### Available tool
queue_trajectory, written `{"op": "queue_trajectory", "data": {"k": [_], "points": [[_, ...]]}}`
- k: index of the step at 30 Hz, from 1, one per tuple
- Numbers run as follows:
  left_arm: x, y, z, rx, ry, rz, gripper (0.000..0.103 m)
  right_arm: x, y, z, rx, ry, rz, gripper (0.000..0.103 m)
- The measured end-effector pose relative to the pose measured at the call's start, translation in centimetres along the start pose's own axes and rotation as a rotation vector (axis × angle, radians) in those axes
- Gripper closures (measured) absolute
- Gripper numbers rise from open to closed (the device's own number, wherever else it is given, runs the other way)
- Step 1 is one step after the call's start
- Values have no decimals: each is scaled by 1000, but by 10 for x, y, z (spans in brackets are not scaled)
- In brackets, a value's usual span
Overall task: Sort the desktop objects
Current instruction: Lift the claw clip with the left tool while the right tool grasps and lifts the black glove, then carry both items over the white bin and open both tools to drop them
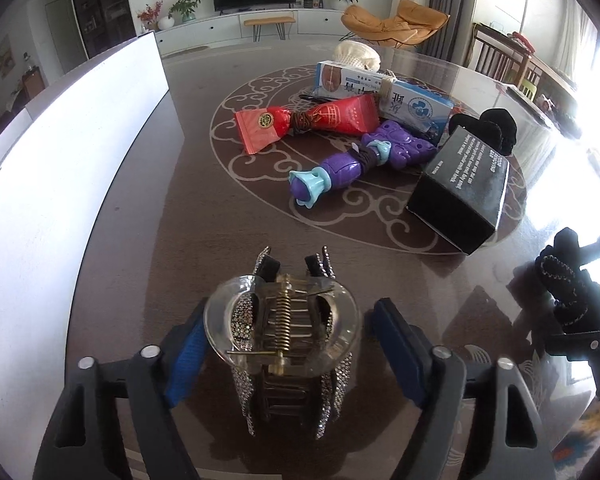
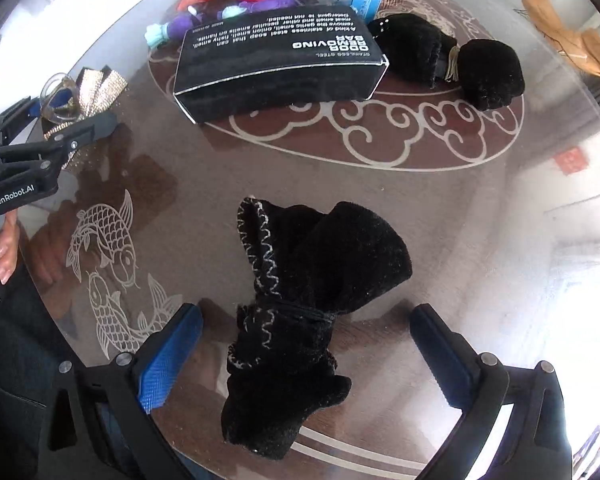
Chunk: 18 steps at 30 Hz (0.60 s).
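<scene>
My left gripper (image 1: 290, 340) is open, its blue pads on either side of a clear rhinestone hair claw clip (image 1: 282, 332) that lies on the glass table; the left pad touches it, the right pad stands apart. My right gripper (image 2: 306, 344) is open around a black knitted glove bundle (image 2: 300, 304) tied in the middle, not touching it. That glove also shows in the left wrist view (image 1: 568, 284). The clip and left gripper show in the right wrist view (image 2: 60, 96).
A pile lies at the table's middle: black box (image 1: 460, 188), purple toy (image 1: 356, 160), red packet (image 1: 308, 120), blue-white box (image 1: 384, 92), second black glove bundle (image 2: 444, 56), cream knitted item (image 1: 358, 54). A white board (image 1: 60, 184) stands at the left.
</scene>
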<state>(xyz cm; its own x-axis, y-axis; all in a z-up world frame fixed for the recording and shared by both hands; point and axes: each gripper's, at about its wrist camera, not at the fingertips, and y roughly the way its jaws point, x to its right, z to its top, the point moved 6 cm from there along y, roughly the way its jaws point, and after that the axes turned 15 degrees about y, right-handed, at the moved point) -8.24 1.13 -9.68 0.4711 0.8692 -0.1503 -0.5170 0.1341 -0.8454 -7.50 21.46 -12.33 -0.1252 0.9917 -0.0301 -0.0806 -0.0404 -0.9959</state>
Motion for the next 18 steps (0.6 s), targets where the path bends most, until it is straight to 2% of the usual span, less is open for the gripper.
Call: {"op": "queue_trajectory", "data": {"k": [1, 2, 3, 4, 5, 7, 11, 15, 18], "points": [[3, -3, -1, -1, 2, -14, 48, 1, -2, 2, 3, 6, 7, 8], [6, -6, -2, -1, 6, -16, 48, 3, -7, 4, 24, 11, 9, 30], [7, -10, -2, 4, 8, -23, 48, 3, -13, 5, 38, 6, 13, 61], [7, -16, 0, 24, -7, -41, 48, 1, -18, 5, 33, 11, 54, 70], [4, -24, 1, 51, -41, -68, 48, 1, -22, 6, 32, 30, 82, 70], [-4, -45, 0, 111, -111, -117, 48, -3, -35, 11, 76, 18, 78, 70], [-30, -103, 0, 203, -164, -83, 48, -34, -76, 39, 198, -19, 122, 70], [-106, -159, -9, 271, -277, -1, 48, -111, -125, 85, 333, -106, 221, 70], [-177, -180, -31, 262, -399, 70, 48, -194, -151, 108, 403, -183, 333, 69]]}}
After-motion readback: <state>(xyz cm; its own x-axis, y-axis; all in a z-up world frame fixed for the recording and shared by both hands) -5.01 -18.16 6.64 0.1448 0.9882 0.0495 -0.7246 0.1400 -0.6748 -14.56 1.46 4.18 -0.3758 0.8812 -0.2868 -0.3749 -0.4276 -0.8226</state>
